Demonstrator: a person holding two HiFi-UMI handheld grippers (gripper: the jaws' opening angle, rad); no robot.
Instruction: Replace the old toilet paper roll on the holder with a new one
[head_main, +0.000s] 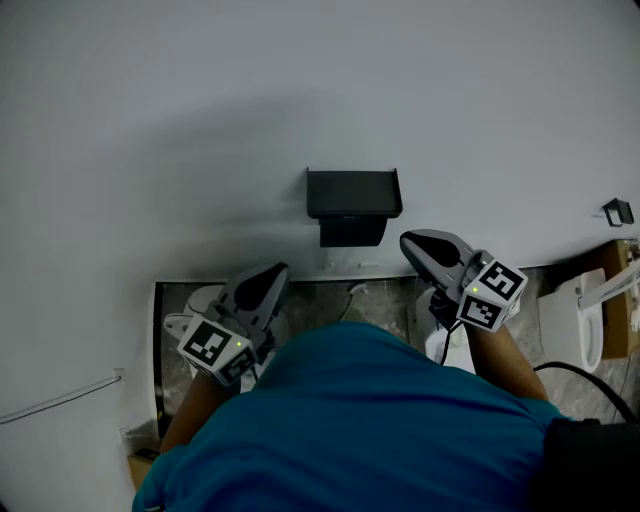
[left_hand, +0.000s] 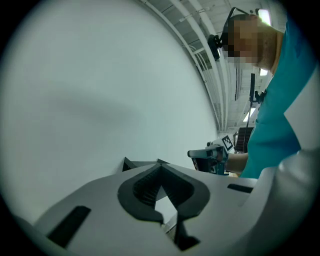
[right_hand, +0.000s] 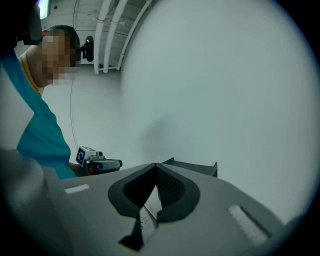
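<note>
Pale wall (head_main: 200, 110), black holder (head_main: 353, 193), grey floor (head_main: 385, 300)

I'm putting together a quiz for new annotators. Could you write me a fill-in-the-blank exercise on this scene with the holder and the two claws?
1. The black holder is fixed to the ____.
2. The left claw and the right claw both have their jaws ____, with nothing in them.
3. In the head view, going from left to right, the holder shows ____ the two claws.

Missing words: wall; shut; between.
</note>
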